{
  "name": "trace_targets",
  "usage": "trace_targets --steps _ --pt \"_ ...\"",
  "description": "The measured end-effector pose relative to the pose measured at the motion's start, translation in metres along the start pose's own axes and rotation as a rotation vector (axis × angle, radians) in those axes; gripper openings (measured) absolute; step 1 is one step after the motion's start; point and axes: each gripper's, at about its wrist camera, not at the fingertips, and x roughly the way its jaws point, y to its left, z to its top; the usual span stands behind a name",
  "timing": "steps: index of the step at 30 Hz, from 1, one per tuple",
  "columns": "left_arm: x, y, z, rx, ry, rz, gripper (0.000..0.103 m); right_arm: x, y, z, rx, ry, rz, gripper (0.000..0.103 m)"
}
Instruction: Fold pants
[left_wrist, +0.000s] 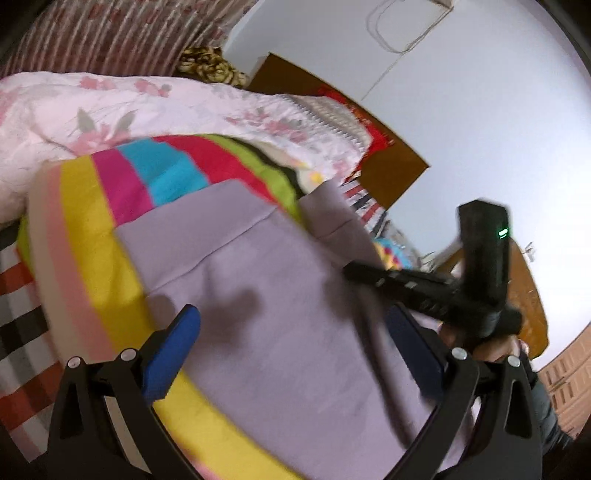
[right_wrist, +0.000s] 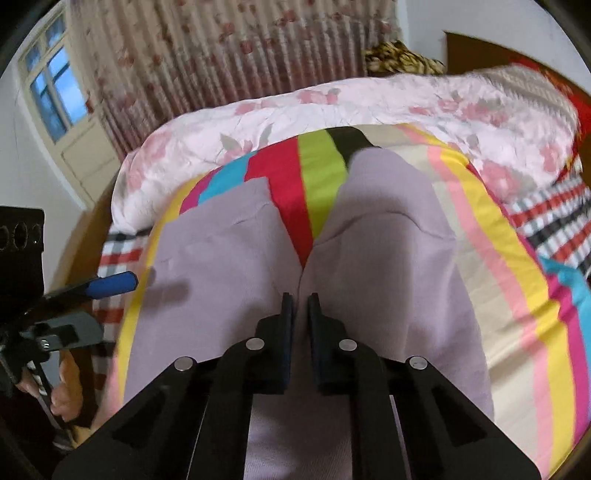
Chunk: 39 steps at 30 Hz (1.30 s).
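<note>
On the bed | pants flat, legs apart, unfolded | my left gripper jaws apart | right gripper nearly together, gripping nothing

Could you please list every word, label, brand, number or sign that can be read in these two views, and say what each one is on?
There is no readable text in either view.
The lilac pants, the striped blanket and the floral quilt carry only colours and patterns.
The right gripper shows a green light on its body, but no lettering.
The left gripper bears no markings.

Matt lilac cloth pants, glossy striped sheet
</note>
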Motion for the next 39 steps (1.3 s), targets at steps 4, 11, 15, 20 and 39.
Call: trace_targets --steps 4,11,15,20,39 --pt "0.029 -0.002 0.001 0.019 0.057 -0.011 0.101 0.004 0.011 -0.004 -0.065 0.038 -0.056 0.012" --pt "0.054 0.004 -0.002 0.052 0.100 0.035 0.101 0.004 0.009 -0.009 -0.061 0.022 -0.110 0.007" --pt "0.040 0.008 0.012 -0.058 0.095 -0.073 0.101 -0.037 0.014 -0.009 -0.002 -0.153 0.122 0.007" --pt "0.053 0.009 0.046 -0.215 0.144 -0.426 0.101 -0.049 0.032 -0.005 -0.053 -0.166 0.135 0.007" --pt "0.131 0.026 0.058 -0.250 0.254 -0.284 0.017 -0.020 -0.101 0.030 0.274 -0.092 0.108 0.076"
